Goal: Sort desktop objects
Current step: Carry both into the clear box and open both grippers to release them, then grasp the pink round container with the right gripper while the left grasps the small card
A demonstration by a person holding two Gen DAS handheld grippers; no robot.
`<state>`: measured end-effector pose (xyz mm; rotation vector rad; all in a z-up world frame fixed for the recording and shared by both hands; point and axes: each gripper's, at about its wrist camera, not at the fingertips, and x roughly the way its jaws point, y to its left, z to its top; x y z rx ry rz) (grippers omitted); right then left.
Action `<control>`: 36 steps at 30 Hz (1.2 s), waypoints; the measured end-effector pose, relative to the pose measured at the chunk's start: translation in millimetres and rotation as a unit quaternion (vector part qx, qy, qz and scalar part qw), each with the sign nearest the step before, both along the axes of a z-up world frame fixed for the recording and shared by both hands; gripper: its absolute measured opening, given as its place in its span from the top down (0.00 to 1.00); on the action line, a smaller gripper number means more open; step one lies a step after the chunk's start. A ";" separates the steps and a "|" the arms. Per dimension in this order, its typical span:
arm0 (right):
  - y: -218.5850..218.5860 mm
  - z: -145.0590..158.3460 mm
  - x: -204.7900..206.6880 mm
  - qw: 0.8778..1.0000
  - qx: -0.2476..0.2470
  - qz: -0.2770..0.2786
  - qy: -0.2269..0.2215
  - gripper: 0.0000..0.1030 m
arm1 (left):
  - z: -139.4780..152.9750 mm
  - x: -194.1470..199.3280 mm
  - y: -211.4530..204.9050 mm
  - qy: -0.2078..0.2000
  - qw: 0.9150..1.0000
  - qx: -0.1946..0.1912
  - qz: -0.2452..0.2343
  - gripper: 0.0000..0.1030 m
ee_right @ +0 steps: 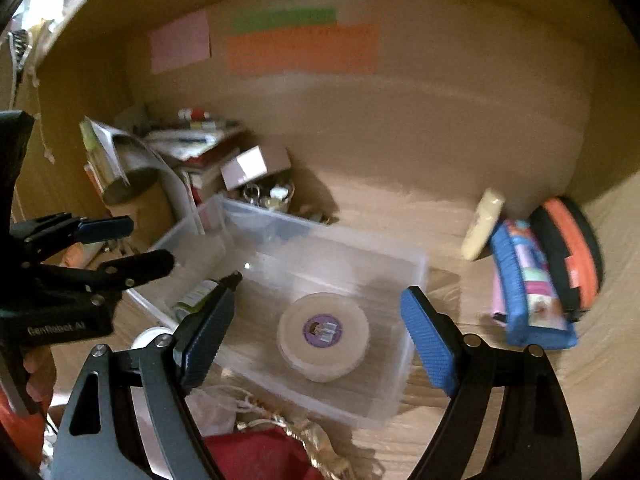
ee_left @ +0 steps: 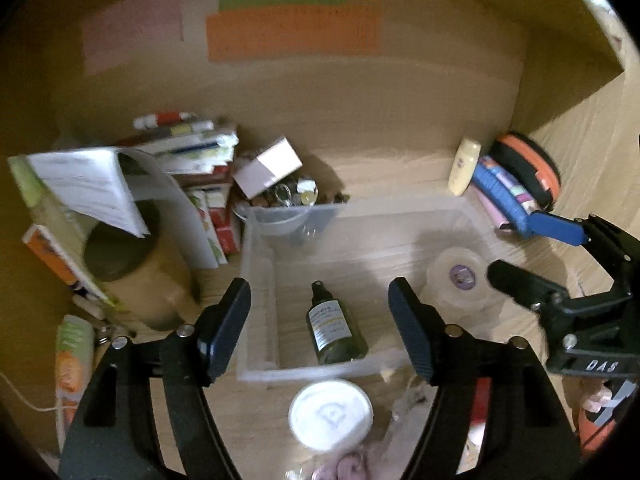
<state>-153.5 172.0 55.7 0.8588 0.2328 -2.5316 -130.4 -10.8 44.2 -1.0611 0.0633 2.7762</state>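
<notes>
Hovering apart and empty, the left tongs point(ee_left: 320, 332) and right tongs point(ee_right: 320, 336) leave a dark green spray bottle point(ee_left: 335, 332) and round cream tub point(ee_right: 323, 336) below them in the clear plastic bin point(ee_right: 416, 280), while a white-lidded jar point(ee_left: 331, 414) and blue pencil case point(ee_right: 528, 292) wait on the wooden surface point(ee_right: 400, 208).

One clear bin point(ee_left: 256, 240), one dark bottle point(ee_left: 335, 330), one round tub point(ee_right: 323, 336), one white lid point(ee_left: 330, 414), one cream tube point(ee_left: 463, 166), two grippers point(ee_left: 320, 328) point(ee_right: 316, 332)
</notes>
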 end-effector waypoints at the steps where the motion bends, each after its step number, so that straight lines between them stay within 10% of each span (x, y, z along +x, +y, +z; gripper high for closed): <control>1: 2.8 4.8 6.6 1.000 -0.004 -0.002 0.007 0.16 | 4.0 6.7 -2.5 0.006 1.000 0.001 0.001 0.27; 18: 42.0 8.5 87.7 0.999 -0.025 -0.039 0.025 0.07 | -14.2 95.1 -34.2 -0.007 0.999 -0.023 0.028 0.26; 36: 38.4 -67.1 133.7 0.999 0.020 -0.018 -0.038 0.06 | -92.0 148.1 -50.7 -0.093 0.990 0.019 0.101 0.26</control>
